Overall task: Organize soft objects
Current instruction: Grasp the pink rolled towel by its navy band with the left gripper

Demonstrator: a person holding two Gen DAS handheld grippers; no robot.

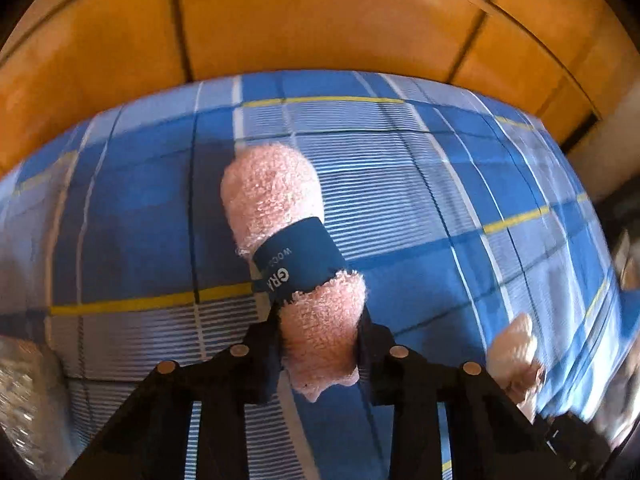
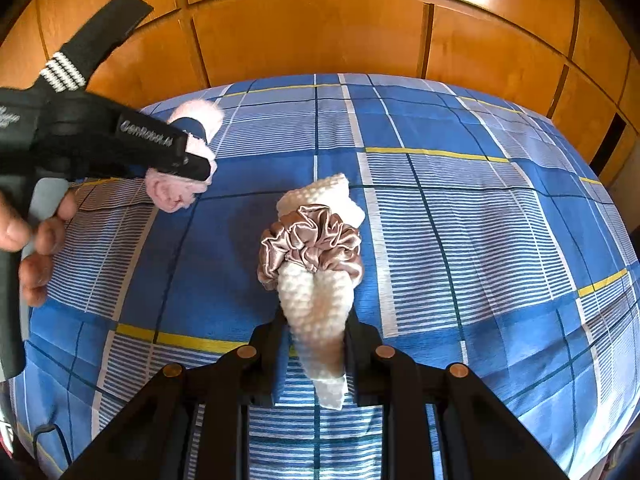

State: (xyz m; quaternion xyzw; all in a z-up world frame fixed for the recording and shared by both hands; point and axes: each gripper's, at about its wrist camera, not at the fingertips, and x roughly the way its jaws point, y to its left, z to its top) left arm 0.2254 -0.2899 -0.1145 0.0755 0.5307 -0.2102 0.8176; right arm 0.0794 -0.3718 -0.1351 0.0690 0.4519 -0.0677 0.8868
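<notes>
My left gripper (image 1: 320,344) is shut on a rolled pink fluffy towel (image 1: 276,196) with a dark blue paper band (image 1: 298,256), held above the bed. In the right wrist view that gripper (image 2: 192,164) and its pink roll (image 2: 172,192) are at the left, held by a hand. My right gripper (image 2: 316,344) is shut on a rolled white knitted cloth (image 2: 312,304) ringed by a beige satin scrunchie (image 2: 312,244), over the middle of the bed. The white roll also shows blurred at the right of the left wrist view (image 1: 516,352).
A blue plaid bedsheet with white and yellow stripes (image 2: 460,220) covers the bed. Orange wooden wardrobe panels (image 2: 312,32) stand behind it. A shiny blurred wrap lies at the lower left of the left wrist view (image 1: 24,400).
</notes>
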